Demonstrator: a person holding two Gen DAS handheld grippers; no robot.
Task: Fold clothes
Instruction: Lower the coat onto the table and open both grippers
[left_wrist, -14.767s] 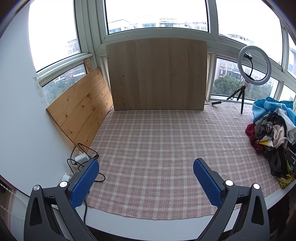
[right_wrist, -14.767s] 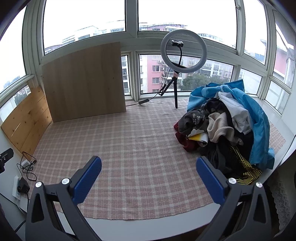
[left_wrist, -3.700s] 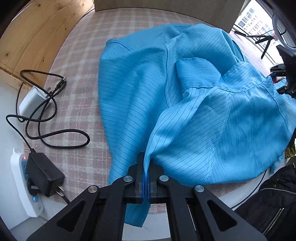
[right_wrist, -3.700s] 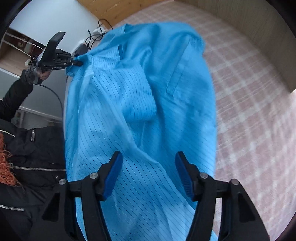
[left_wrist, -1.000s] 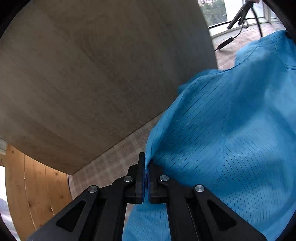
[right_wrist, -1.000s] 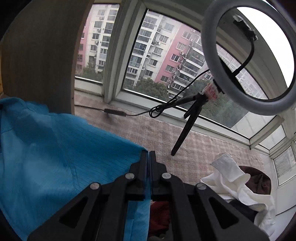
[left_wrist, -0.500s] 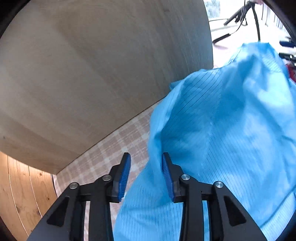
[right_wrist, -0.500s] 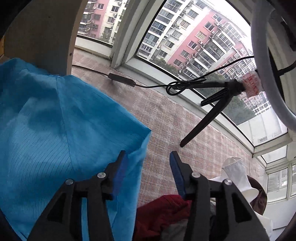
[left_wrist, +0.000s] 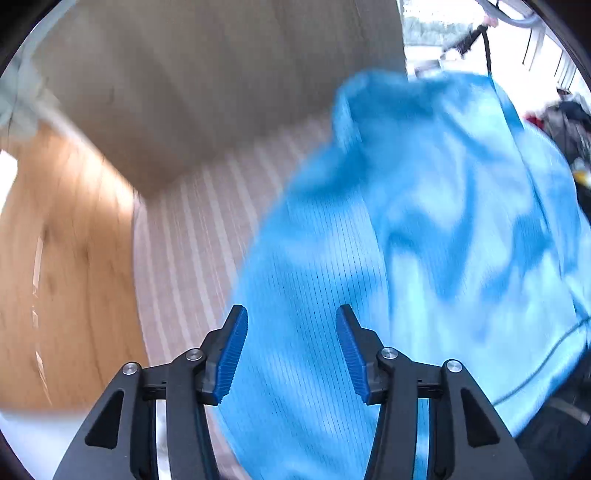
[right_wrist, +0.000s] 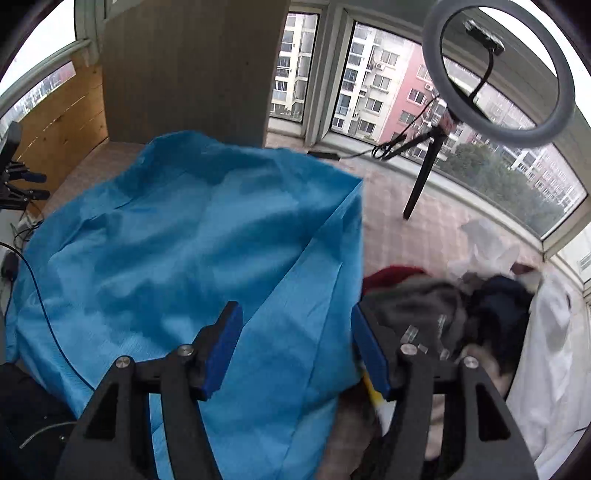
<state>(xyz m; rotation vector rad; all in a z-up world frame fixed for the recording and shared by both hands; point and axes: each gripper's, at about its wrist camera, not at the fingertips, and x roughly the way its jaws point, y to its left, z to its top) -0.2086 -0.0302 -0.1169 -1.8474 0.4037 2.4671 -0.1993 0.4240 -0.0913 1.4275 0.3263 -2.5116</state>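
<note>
Across the middle of the pink checked cloth (left_wrist: 192, 236) lies the bright blue pinstriped garment (right_wrist: 192, 251), rumpled and billowed, its far hem near the back edge below the upright pale wooden board (right_wrist: 184, 70). And the left gripper (left_wrist: 291, 350) has just been opening: its blue pads stand spread above the fabric, nothing pinched. Same story on the right gripper (right_wrist: 295, 350), jaws just opened and parted, the garment's edge below them but not clamped. So the spread-out looks done, roughly; creases remain and no fold shows yet. At the cloth's right edge waits the heap of mixed dark, red and white clothes (right_wrist: 461, 306), untouched, with the ring light on its tripod (right_wrist: 495, 74) behind by the window.
</note>
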